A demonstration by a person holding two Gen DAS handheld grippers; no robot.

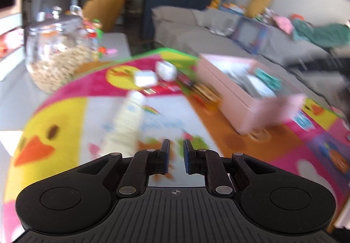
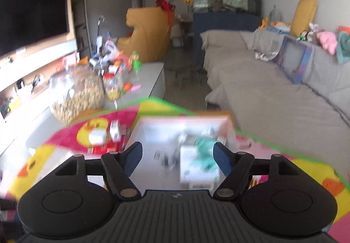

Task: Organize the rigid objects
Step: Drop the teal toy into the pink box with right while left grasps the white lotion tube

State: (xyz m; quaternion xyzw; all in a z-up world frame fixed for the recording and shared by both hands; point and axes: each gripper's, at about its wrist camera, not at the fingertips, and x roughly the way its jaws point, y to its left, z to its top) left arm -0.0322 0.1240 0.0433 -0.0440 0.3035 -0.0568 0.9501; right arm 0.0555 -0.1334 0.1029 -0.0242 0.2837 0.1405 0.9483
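A pink box (image 1: 251, 109) stands on the colourful play mat (image 1: 54, 111), right of centre in the left wrist view, with a teal item (image 1: 268, 78) and white things inside. Left of it lie a cream tube (image 1: 126, 120), two small white boxes (image 1: 145, 78) and red packets (image 1: 161, 89). My left gripper (image 1: 176, 144) is shut and empty, low over the mat beside the tube. My right gripper (image 2: 177, 146) hangs open above the pink box (image 2: 181, 119). The teal item (image 2: 204, 151) and a white box (image 2: 196, 168) lie below it, untouched.
A big glass jar of nuts (image 1: 56, 57) stands at the mat's far left edge, beside a cluttered grey low table (image 2: 148, 77). A grey sofa (image 2: 273, 94) runs along the right. A dark screen (image 2: 32, 15) hangs on the left wall.
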